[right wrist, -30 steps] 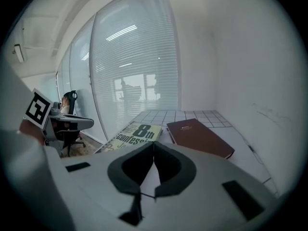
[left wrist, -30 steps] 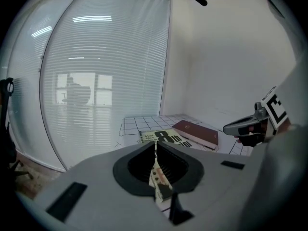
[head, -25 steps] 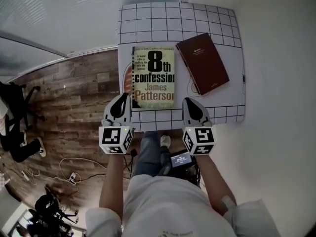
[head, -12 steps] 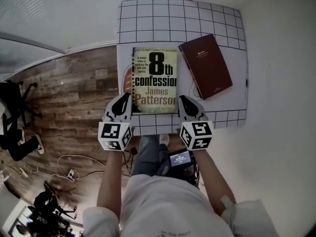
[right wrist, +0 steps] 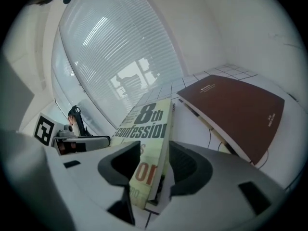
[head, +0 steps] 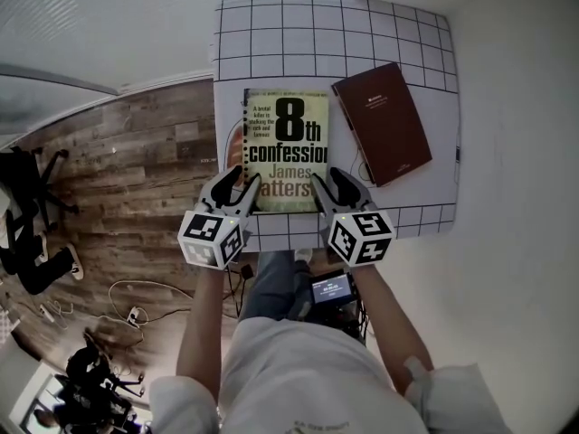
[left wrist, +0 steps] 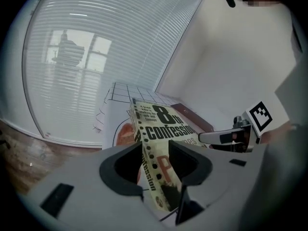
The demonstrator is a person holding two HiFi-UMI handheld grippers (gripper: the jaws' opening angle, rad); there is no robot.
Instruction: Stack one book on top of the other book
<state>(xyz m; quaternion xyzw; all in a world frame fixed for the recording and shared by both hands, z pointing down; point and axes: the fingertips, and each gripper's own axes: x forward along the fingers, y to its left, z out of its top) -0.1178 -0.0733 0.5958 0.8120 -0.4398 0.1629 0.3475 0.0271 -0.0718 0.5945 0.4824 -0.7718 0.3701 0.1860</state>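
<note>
Working over a gridded desk [head: 271, 34], with the yellow paperback [head: 288, 138] lying flat and cover up near the front edge. Leaves the brown book [head: 382, 120] just beside it on the right, apart from it, turned at an angle, flat and untouched.

Has the left claw [head: 242, 181] at the paperback's near left corner and the right claw [head: 327, 181] at its near right corner. Takes one side each, probably so as to raise the wide cover level instead of letting it droop from a single pinch.

Has just opened both sets of jaws, now standing well apart. Straddles the spine edge of the paperback with the left jaws, and the page edge with the right jaws. Shows no pads pressing on either side, so grips nothing yet.

Reads as the approach before the pick. Calls next for closing on both edges, then a level lift and a carry rightward onto the brown book. Risks a slip on those thin edges, or skewing the paperback by gripping one side before the other.
</note>
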